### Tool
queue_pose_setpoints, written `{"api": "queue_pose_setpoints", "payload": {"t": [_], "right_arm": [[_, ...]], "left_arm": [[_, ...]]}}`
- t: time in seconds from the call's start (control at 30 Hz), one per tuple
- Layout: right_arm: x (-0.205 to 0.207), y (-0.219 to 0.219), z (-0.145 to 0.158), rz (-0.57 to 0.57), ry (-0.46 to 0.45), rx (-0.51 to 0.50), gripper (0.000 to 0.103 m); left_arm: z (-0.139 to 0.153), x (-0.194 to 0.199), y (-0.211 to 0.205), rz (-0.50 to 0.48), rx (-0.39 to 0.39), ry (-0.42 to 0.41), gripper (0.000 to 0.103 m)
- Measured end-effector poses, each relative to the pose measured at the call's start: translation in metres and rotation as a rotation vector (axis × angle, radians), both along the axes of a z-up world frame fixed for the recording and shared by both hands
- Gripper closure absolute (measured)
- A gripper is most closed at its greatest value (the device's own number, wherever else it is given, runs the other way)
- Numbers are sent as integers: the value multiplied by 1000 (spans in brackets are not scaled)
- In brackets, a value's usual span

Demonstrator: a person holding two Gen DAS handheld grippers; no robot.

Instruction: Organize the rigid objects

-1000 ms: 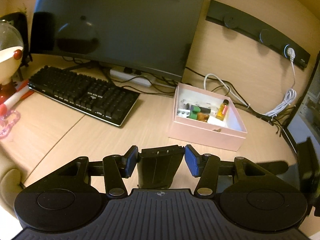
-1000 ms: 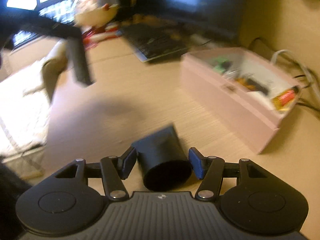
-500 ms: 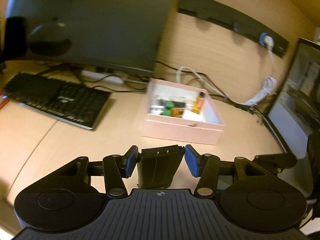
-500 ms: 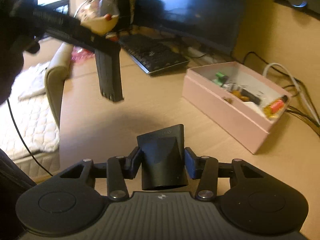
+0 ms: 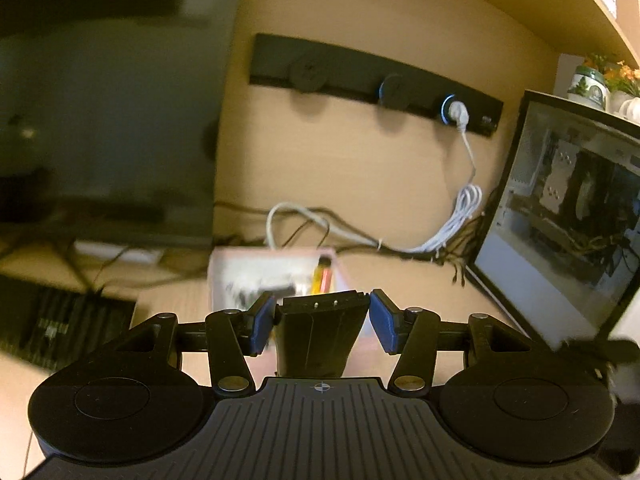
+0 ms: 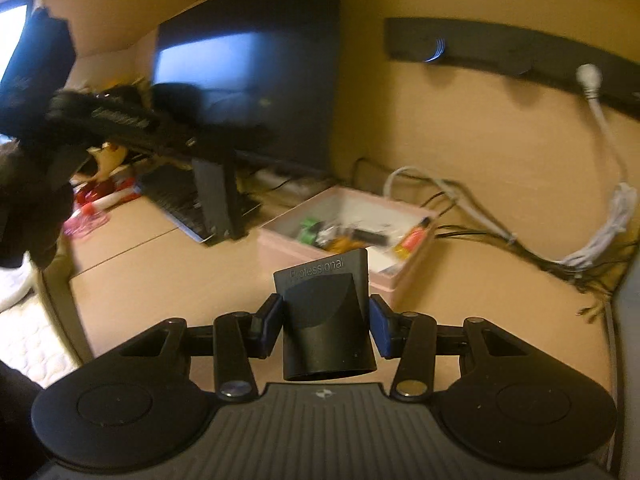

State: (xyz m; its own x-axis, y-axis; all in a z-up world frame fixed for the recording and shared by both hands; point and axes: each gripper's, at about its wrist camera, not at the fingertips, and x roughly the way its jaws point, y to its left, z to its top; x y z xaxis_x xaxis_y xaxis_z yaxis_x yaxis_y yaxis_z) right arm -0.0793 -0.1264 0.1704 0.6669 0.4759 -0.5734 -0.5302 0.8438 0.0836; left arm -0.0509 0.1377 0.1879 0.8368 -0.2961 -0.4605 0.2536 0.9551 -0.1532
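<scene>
Right gripper (image 6: 325,324) clamps black nozzle (image 6: 326,320) above desk (image 6: 480,312).

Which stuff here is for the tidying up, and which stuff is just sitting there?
For the tidying:
- black nozzle, gripped in the right tool
- black block, between the pads of the left tool
- pink box with small bits inside

Just sitting there:
- monitor
- keyboard
- white cable
- PC case

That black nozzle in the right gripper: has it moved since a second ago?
Yes. The nozzle was lying on the desk; now it is lifted, clamped in the right gripper.
</scene>
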Motion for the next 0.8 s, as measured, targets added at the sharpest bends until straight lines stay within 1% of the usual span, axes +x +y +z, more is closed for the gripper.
{"api": "queue_pose_setpoints", "payload": {"t": [0.1, 0.2, 0.4, 0.47, 0.6, 0.67, 0.7, 0.73, 0.8], "right_arm": [[-5, -5, 1, -66, -11, -10, 58], [-11, -9, 2, -131, -18, -9, 58], [-20, -14, 4, -229, -33, -7, 58], [-24, -16, 5, -245, -34, -15, 58], [-29, -24, 3, -289, -19, -20, 58], [-31, -27, 2, -308, -10, -20, 58], [-31, -28, 1, -314, -6, -20, 58], [-32, -30, 1, -319, -1, -20, 58], [-32, -32, 0, -326, 9, -18, 58]], "left_arm": [[6, 23, -13, -23, 16, -20, 47], [5, 47, -25, -53, 25, -30, 47], [-13, 85, -43, -88, 48, 4, 47], [-22, 95, -45, -83, 44, 33, 47], [-45, 116, -42, -60, -1, 136, 46], [-53, 121, -40, -40, -4, 165, 47], [-56, 121, -39, -22, 0, 162, 49], [-56, 119, -36, -10, -4, 151, 49], [-53, 114, -27, 9, -43, 119, 49]]}}
